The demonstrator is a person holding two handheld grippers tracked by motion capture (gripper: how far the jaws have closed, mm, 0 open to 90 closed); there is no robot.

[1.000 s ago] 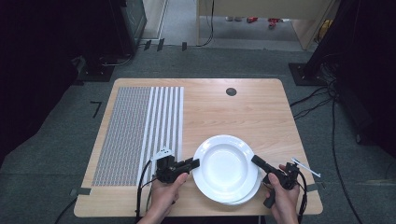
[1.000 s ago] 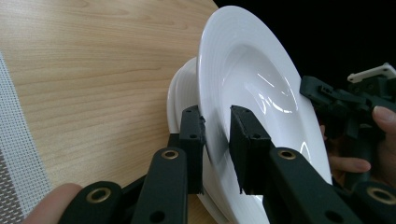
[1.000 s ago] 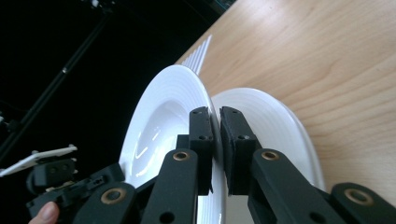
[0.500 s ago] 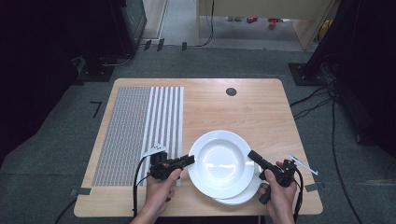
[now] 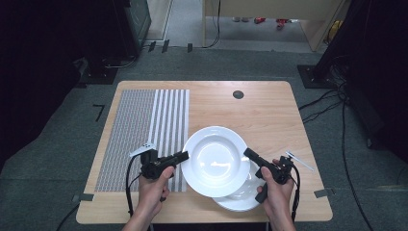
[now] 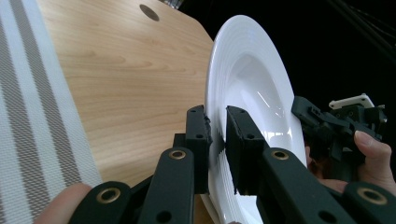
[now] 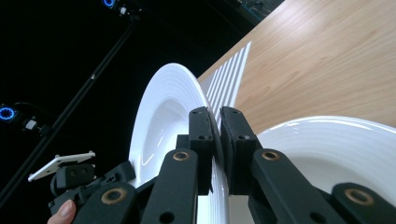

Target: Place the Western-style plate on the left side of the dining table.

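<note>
Left gripper [image 5: 185, 155] and right gripper [image 5: 247, 152] both clamped tight on opposite rims of upper white plate [image 5: 215, 161], lifted above lower plate [image 5: 240, 199]

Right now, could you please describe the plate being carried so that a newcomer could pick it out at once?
Start at the wooden table and look to its near edge, just right of the striped placemat. Two white plates overlap there. The upper plate is the one, pinched at opposite rims by the left gripper and right gripper, while the lower plate lies flat.
</note>
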